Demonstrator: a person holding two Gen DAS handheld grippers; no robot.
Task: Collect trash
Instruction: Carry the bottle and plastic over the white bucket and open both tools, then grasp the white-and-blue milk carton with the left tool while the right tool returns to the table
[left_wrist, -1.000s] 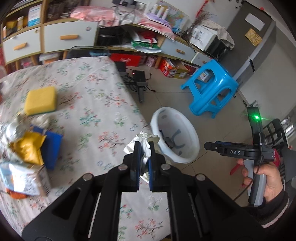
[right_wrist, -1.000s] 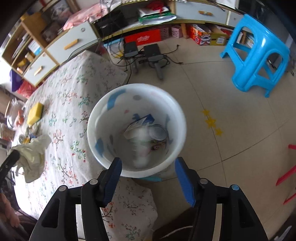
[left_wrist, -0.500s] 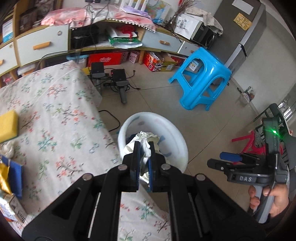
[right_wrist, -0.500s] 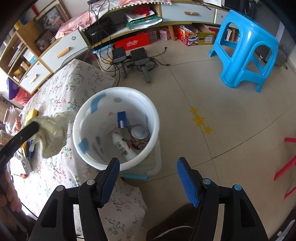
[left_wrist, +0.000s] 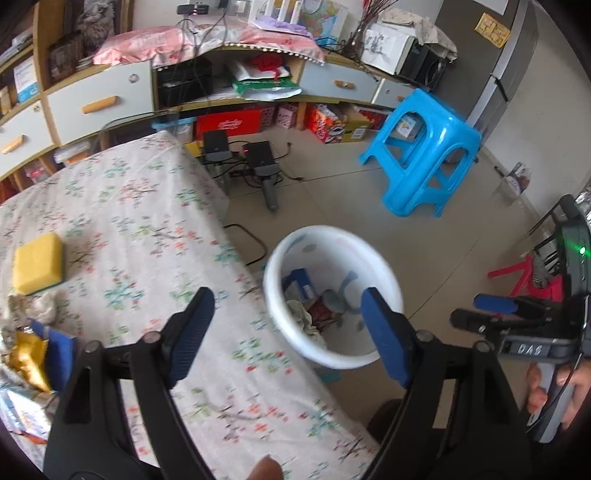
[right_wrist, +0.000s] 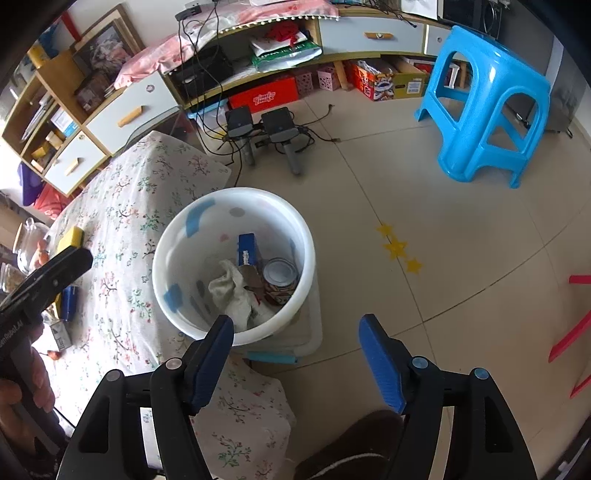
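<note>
The left gripper (left_wrist: 284, 334) hangs with jaws spread wide and nothing between them, above the bench's (left_wrist: 122, 206) right edge. The right gripper (right_wrist: 297, 356) is likewise wide apart and empty, over the floor beside the white plastic bin (right_wrist: 236, 194). A crumpled, soft whitish wad of paper (right_wrist: 236, 291) lies inside the round bin, its long axis running roughly from rim to centre, touching a metal can (right_wrist: 279, 275) and a blue carton (right_wrist: 246, 249). A yellow sponge block (left_wrist: 37, 264) sits near the bench's left edge.
</note>
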